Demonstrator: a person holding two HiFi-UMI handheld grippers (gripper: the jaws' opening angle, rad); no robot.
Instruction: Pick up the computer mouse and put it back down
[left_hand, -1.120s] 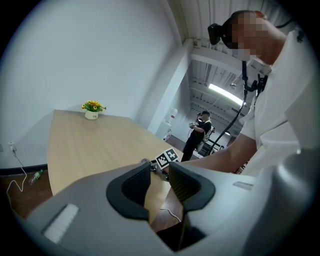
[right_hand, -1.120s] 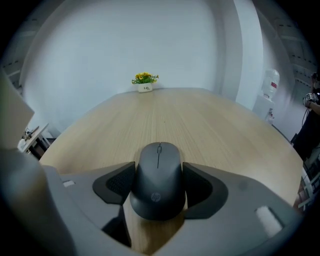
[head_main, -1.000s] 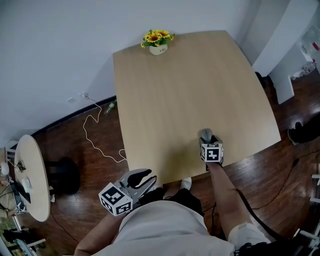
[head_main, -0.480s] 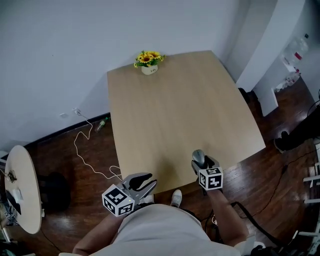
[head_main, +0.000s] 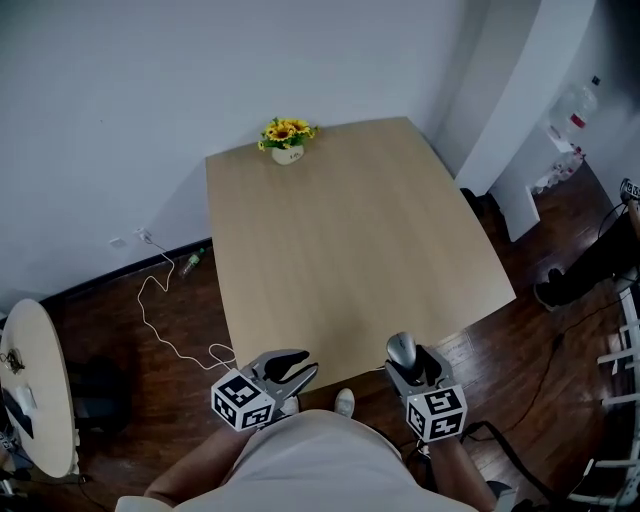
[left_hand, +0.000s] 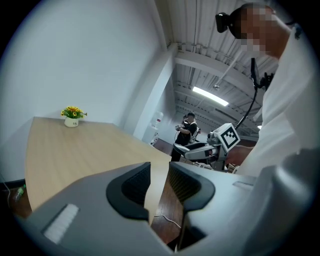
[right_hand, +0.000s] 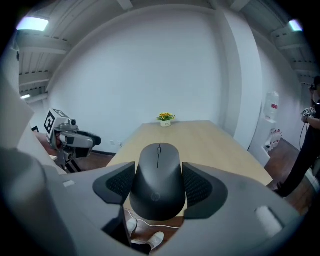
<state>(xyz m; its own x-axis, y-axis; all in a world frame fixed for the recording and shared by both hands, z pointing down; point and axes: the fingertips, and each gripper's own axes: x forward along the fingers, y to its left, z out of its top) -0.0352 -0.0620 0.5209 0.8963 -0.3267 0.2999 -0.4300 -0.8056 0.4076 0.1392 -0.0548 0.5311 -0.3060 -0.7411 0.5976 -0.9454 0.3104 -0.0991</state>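
Right gripper (right_hand: 159, 176): its 2 jaws are closed on the mouse (right_hand: 159, 181), 1 ribbed pad on each flank at about mid-body. The scroll wheel and buttons face up, with the nose pointing away toward the flowers (right_hand: 165, 118).

Location of the mouse: in the head view it is in the air at the near edge of the table (head_main: 340, 230), not resting on it. The right gripper view shows floor and a shoe below its rear end.

Left gripper (left_hand: 159, 182): the jaws stand a narrow gap apart with nothing between them, only table edge and floor showing through. It hangs off the table's near-left corner, idle.

Handling assessment:
- Likely light – a small hollow plastic shell.
- Stiff; it should not deform under the pads.
- The surface looks smooth and rounded, so I judge it slippery; the flanks taper, and a loose hold could let it squirt forward.
- The present hold on the 2 sides is the sound one – it keeps clear of the buttons and wheel.
- A drop could crack it; set it down flat.
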